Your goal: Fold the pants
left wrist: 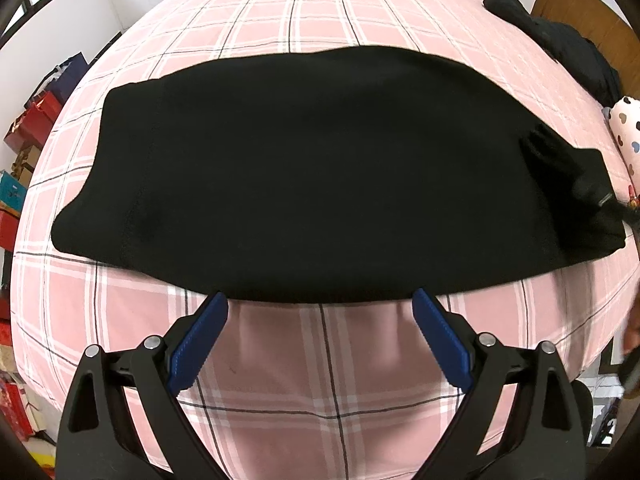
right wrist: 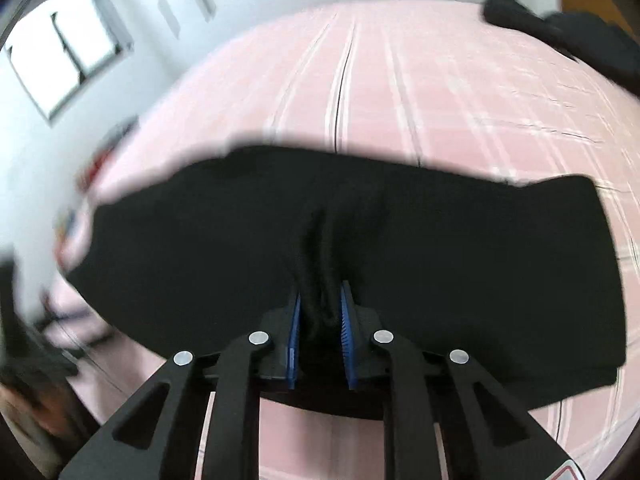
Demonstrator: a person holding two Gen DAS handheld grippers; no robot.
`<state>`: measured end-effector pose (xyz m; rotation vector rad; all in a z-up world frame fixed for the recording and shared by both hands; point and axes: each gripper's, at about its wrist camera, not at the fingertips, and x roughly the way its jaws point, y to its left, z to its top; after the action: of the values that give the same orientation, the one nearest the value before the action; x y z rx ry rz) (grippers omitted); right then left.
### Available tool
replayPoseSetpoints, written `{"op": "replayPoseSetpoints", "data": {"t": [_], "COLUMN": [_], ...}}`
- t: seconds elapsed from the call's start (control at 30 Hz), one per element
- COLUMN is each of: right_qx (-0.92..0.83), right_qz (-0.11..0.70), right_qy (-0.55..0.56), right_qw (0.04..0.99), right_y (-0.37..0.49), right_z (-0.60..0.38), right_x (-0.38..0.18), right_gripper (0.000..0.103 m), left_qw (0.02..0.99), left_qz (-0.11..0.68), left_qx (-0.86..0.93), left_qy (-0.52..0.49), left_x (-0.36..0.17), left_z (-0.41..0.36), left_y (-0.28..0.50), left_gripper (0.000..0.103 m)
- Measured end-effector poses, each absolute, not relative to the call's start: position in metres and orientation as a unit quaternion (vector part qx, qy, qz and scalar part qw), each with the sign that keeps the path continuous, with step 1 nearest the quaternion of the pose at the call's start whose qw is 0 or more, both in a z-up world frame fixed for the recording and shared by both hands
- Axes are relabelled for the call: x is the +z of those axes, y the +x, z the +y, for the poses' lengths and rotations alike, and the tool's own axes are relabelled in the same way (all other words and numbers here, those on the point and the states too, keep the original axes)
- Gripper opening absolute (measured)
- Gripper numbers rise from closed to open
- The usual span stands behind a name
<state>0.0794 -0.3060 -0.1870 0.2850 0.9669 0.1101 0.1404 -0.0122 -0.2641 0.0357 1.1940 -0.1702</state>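
Black pants (left wrist: 320, 168) lie folded across a pink plaid bed (left wrist: 320, 360).
The right gripper (right wrist: 320, 312) has its fingers (right wrist: 347, 328) clamped on a bunched fold at the pants' near edge. The left gripper (left wrist: 320, 312) hovers just off the near hem, fingers (left wrist: 200, 344) spread wide and holding nothing. Dark clothing (left wrist: 560, 40) lies near the far corner.

Right claw (right wrist: 320, 300) pinching black pants (right wrist: 460, 248)
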Motion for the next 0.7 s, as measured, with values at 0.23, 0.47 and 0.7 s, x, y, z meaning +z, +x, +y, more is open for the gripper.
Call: {"op": "replayPoseSetpoints", "data": {"t": [0.23,0.47,0.7], "right_qx": [0.152,0.130,0.119], "right_qz": [0.410,0.478,0.494], "right_qy": [0.099,0.058,0.017], "right_qw": [0.894,0.867,0.861], "right_y": [0.094,0.092,0.098], "right_z": [-0.216,-0.182,-0.181], "right_x": [-0.132,-0.201,-0.192], "right_gripper": [0.016,0.030,0.032], "left_qw": [0.831,0.833,0.828], "left_qz": [0.551,0.549,0.556], "left_qx": [-0.072,-0.069,-0.066], "left_qy": [-0.007,0.004,-0.017], "left_x": [-0.250,-0.249,-0.259], "left_z": [0.004,0.020,0.016], "left_y": [0.147,0.145,0.148], "left_gripper": [0.091,0.091,0.091]}}
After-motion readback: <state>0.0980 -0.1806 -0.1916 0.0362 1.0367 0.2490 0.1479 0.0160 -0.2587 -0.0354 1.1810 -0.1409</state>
